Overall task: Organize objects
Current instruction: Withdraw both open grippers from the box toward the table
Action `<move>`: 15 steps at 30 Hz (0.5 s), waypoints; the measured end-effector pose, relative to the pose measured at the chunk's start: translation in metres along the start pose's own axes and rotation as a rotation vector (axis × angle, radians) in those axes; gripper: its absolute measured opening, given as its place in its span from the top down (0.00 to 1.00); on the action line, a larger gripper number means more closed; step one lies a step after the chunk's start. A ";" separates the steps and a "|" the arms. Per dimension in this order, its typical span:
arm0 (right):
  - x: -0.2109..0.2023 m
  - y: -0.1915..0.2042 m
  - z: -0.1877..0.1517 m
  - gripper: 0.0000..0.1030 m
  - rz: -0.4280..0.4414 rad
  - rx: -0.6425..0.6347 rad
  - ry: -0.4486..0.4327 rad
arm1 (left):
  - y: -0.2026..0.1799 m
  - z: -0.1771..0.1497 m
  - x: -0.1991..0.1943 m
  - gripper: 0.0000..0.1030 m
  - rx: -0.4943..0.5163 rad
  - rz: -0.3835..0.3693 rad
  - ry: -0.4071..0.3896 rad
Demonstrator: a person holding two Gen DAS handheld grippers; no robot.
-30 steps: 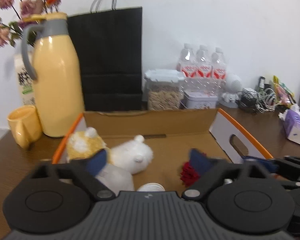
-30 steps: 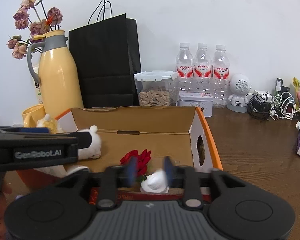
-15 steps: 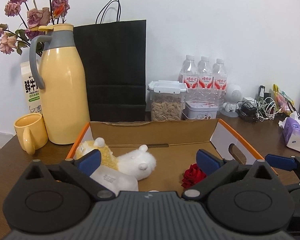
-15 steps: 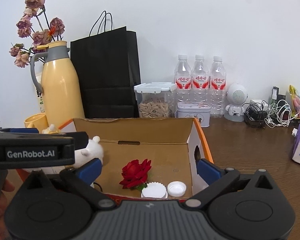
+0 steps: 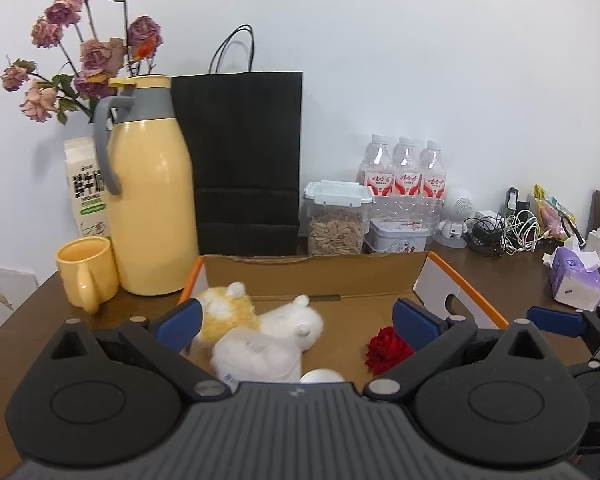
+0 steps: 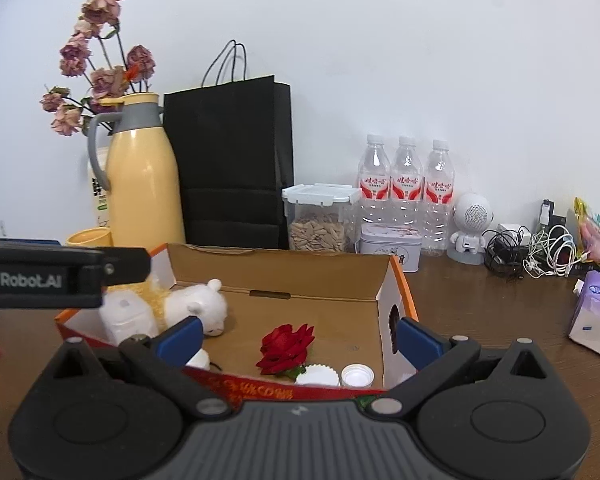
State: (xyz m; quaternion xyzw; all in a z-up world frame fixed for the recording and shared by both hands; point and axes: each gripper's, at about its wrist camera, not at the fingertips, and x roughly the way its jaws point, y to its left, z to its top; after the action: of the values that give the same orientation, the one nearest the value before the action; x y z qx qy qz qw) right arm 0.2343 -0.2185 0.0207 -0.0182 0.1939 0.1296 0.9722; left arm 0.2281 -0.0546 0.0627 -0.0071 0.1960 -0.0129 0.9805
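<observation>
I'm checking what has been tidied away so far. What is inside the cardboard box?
Inside the cardboard box: a white plush toy, a yellow plush toy, a white container, a red rose and two white caps. The near corners are hidden behind both open grippers.

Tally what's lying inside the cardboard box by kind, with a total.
Plush toys: 2, yellow plush and white plush
White plastic container: 1
Red rose: 1
White caps: 2, ridged cap and smaller cap
Small white item, partly hidden behind a finger: 1
Total: 7
</observation>
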 end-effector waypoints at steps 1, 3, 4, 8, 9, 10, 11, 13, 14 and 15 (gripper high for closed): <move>-0.004 0.001 -0.001 0.00 0.001 -0.004 0.001 | 0.003 0.000 -0.004 0.00 -0.002 0.004 0.004; -0.012 0.003 -0.003 0.00 0.006 -0.008 0.005 | 0.010 -0.002 -0.012 0.00 -0.006 0.018 0.011; -0.017 0.004 -0.004 0.00 0.011 -0.007 0.008 | 0.014 -0.003 -0.016 0.00 -0.009 0.025 0.017; -0.032 0.008 -0.011 0.00 0.022 -0.010 0.026 | 0.029 -0.009 -0.033 0.00 -0.018 0.043 0.034; -0.036 0.009 -0.013 0.00 0.023 -0.014 0.031 | 0.033 -0.011 -0.037 0.00 -0.019 0.048 0.038; -0.040 0.011 -0.016 0.00 0.024 -0.018 0.035 | 0.037 -0.013 -0.041 0.00 -0.020 0.055 0.043; -0.044 0.012 -0.017 0.00 0.026 -0.021 0.039 | 0.040 -0.015 -0.046 0.00 -0.022 0.061 0.049; -0.052 0.017 -0.022 0.00 0.035 -0.031 0.049 | 0.048 -0.020 -0.055 0.00 -0.024 0.070 0.057; -0.055 0.019 -0.024 0.00 0.040 -0.035 0.053 | 0.051 -0.023 -0.060 0.00 -0.025 0.076 0.063; -0.059 0.022 -0.026 0.00 0.046 -0.040 0.058 | 0.055 -0.026 -0.064 0.00 -0.026 0.083 0.071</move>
State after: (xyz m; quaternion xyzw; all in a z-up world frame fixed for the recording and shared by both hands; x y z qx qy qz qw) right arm 0.1665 -0.2138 0.0196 -0.0371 0.2195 0.1553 0.9625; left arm 0.1605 0.0021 0.0625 -0.0111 0.2308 0.0302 0.9725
